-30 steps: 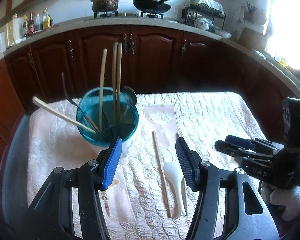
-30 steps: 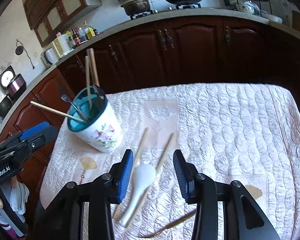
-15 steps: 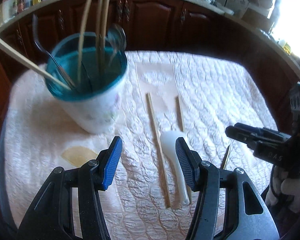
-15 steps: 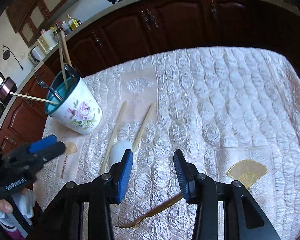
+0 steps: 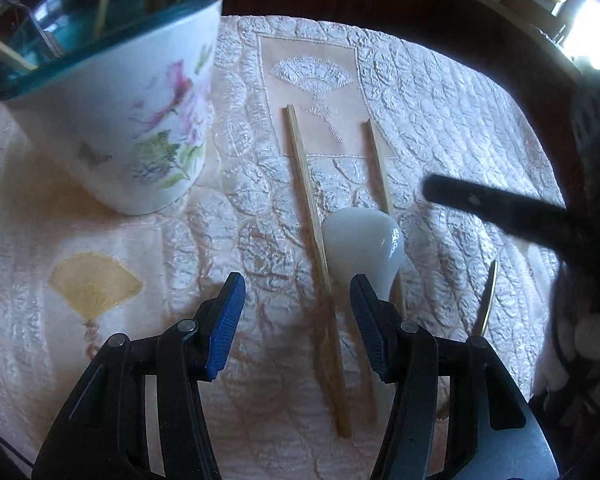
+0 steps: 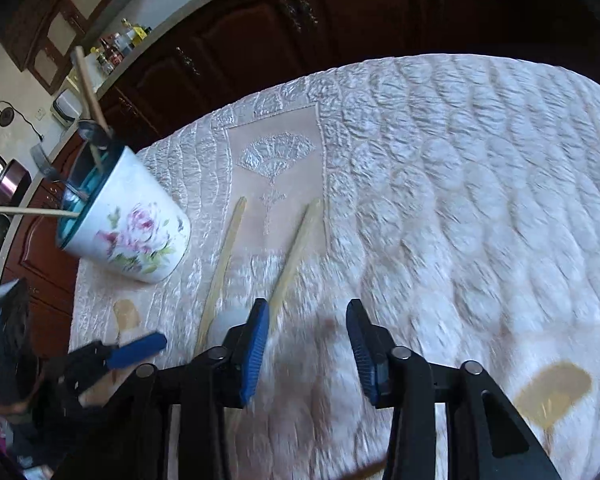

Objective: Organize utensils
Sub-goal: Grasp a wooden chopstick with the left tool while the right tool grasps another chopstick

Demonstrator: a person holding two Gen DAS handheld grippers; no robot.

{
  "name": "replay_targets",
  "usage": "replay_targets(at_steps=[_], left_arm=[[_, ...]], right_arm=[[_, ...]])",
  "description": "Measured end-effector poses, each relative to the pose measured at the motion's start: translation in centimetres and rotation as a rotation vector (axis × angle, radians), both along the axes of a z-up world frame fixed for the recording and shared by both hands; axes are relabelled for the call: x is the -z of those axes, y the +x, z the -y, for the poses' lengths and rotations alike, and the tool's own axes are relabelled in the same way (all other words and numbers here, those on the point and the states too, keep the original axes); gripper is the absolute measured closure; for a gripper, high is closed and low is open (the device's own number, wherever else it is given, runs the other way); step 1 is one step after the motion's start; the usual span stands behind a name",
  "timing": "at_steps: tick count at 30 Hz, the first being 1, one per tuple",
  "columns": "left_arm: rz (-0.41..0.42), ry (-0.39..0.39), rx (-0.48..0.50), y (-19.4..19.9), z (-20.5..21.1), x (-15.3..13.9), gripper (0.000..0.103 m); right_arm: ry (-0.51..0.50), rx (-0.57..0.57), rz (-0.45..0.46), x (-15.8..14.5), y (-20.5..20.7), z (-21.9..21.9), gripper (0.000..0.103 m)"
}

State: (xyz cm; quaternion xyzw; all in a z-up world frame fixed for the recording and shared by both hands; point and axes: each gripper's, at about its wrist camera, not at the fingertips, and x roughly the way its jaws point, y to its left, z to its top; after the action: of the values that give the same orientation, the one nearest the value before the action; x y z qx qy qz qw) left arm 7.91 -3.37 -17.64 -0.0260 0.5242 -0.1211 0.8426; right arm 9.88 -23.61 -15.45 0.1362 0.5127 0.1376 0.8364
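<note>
A white ceramic spoon [image 5: 364, 244] lies on the quilted cloth between two wooden chopsticks [image 5: 312, 216] [image 5: 380, 168]. A floral cup [image 5: 128, 92] with a teal inside holds several utensils at the left; it also shows in the right wrist view [image 6: 132, 236]. My left gripper [image 5: 296, 312] is open and low over the cloth, its right finger beside the spoon's bowl, the left chopstick between its fingers. My right gripper [image 6: 306, 340] is open, just right of the spoon [image 6: 232, 320] and chopsticks [image 6: 224, 268] [image 6: 296, 252]. A thin gold utensil [image 5: 488, 296] lies at the right.
The table is covered by a pale quilted cloth [image 6: 460, 160] with fan motifs. Dark wooden cabinets [image 6: 340, 20] and a counter with bottles stand behind. The right gripper's body [image 5: 500, 208] reaches in from the right of the left wrist view.
Both grippers have dropped lower and moved forward toward the spoon and chopsticks. The cup now stands closer at the left gripper's upper left. Both grippers stay open.
</note>
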Motion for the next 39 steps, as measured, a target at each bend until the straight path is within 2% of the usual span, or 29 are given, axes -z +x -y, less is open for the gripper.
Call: replay_targets(at_steps=[5,7,10,13,20,26,29,31,32,33,36,39], left_arm=[[0.001,0.032,0.006,0.4,0.5,0.7,0.059],[0.005,0.037,0.006,0.7,0.9,0.8,0.071],[0.009,0.041,0.011,0.9,0.7,0.9,0.094],[-0.005,0.016,0.018,0.8,0.1,0.8,0.099],[-0.037,0.021,0.049,-2.9,-2.4,0.5,0.099],[-0.078,0.0,0.075,-7.0,-3.8,0.7,0.099],[-0.08,0.018,0.118,-7.6,-3.7,0.4,0.097],[-0.074,0.018,0.127,-7.2,-3.7,0.2,0.091],[-0.064,0.02,0.116,-6.8,-3.8,0.0,0.088],[-0.055,0.018,0.102,-6.3,-3.9,-0.2,0.082],[-0.026,0.013,0.08,-4.5,-3.7,-0.8,0.074],[0.013,0.059,0.074,-2.7,-2.7,-1.0,0.074]], right_arm=[[-0.028,-0.038,-0.031,1.5,3.3,-1.8,0.081],[-0.06,-0.052,-0.029,2.1,3.9,-2.5,0.089],[-0.068,-0.062,-0.02,2.0,4.0,-2.7,0.093],[-0.043,-0.06,-0.03,1.7,3.0,-1.5,0.095],[0.101,-0.007,-0.087,1.7,-2.1,3.1,0.095],[0.172,-0.01,-0.143,2.3,-5.9,2.9,0.095],[0.13,-0.028,-0.145,2.2,-6.5,2.1,0.095],[0.093,-0.033,-0.144,1.8,-6.3,1.8,0.086],[0.075,-0.031,-0.131,1.5,-6.1,1.5,0.074],[0.061,-0.031,-0.119,1.3,-5.8,1.2,0.072],[-0.004,-0.056,-0.098,0.8,-4.9,0.4,0.072],[-0.041,-0.064,-0.086,0.7,-4.2,0.0,0.072]])
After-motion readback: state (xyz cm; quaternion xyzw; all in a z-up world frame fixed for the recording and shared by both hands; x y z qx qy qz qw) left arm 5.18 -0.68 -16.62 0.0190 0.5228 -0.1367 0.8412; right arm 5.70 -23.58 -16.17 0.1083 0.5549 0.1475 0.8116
